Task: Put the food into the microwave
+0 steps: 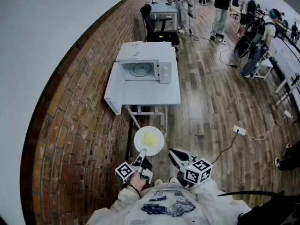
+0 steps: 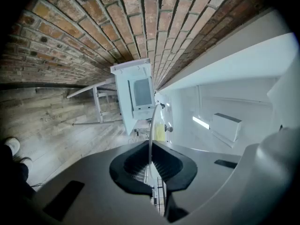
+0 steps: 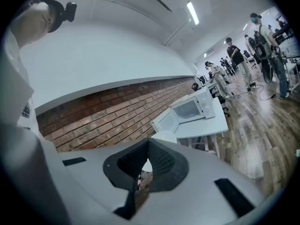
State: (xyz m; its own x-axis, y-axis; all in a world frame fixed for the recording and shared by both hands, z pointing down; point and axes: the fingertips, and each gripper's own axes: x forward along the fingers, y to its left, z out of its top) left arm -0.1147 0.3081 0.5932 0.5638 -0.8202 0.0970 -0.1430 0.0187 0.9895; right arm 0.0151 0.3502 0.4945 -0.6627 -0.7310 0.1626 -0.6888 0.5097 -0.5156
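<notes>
Brick wall [image 1: 79, 102] runs down the left of a long room with a wooden floor [image 1: 211, 107]; against it stands a pale table [image 1: 154, 95] bearing a white microwave [image 1: 145, 62], its door [image 1: 112, 89] swung wide open toward the near side; people [image 1: 220, 8] stand far off at the room's other end. Nearer the camera, well short of the table, the left gripper [image 1: 142, 154] has its jaws closed on the near rim of a white plate [image 1: 138, 142], held roughly level over the floor; a flat yellow piece of food [image 1: 150, 139] lies in the plate's middle. Just beside it the right gripper [image 1: 174, 153] has nothing in it, its jaw tips meeting; a white power strip [image 1: 239, 131] lies on the floor to the right.
</notes>
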